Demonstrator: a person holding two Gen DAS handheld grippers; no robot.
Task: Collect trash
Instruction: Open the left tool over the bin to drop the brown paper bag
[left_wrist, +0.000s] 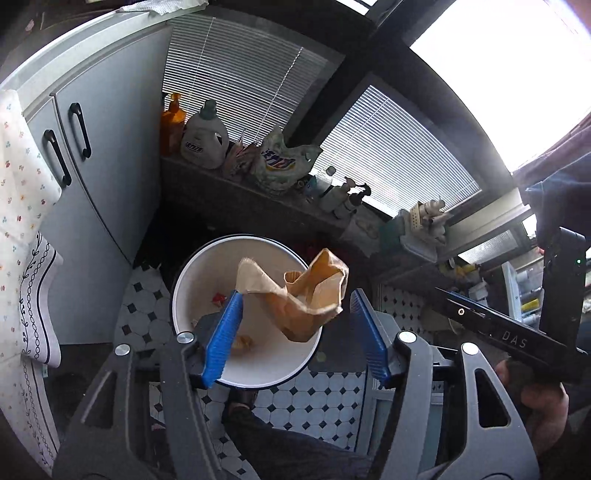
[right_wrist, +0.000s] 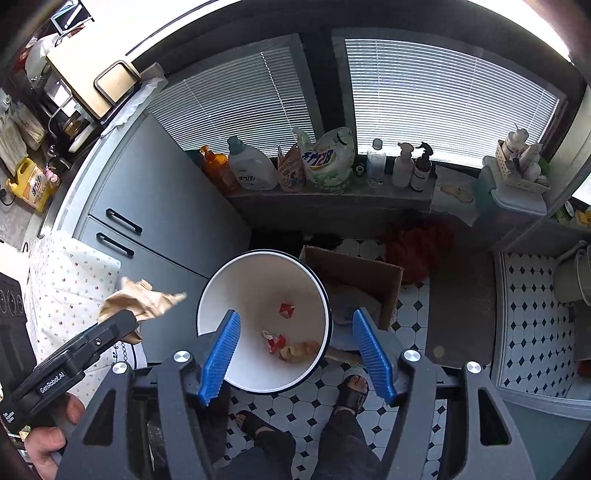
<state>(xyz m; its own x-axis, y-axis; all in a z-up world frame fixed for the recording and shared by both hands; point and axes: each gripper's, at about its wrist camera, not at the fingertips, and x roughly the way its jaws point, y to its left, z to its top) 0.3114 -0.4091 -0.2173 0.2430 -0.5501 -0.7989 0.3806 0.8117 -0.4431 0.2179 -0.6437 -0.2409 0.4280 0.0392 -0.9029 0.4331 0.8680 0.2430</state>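
A crumpled brown paper bag (left_wrist: 295, 291) hangs between the blue fingers of my left gripper (left_wrist: 295, 299), which is open; the paper touches only the left finger tip and sits over the white trash bin (left_wrist: 192, 280). The bin stands on the tiled floor and holds red-and-white wrappers (right_wrist: 286, 309) and a tan scrap (right_wrist: 299, 350). My right gripper (right_wrist: 293, 319) is open and empty above the bin (right_wrist: 258, 273). In the right wrist view the paper bag (right_wrist: 142, 295) shows at the left, in front of my left gripper.
A grey cabinet (right_wrist: 166, 206) stands left of the bin, a cardboard box (right_wrist: 354, 273) right of it. A windowsill (right_wrist: 332, 192) behind holds detergent bottles and sprays. The person's feet in sandals (right_wrist: 352, 391) are on the tiled floor below.
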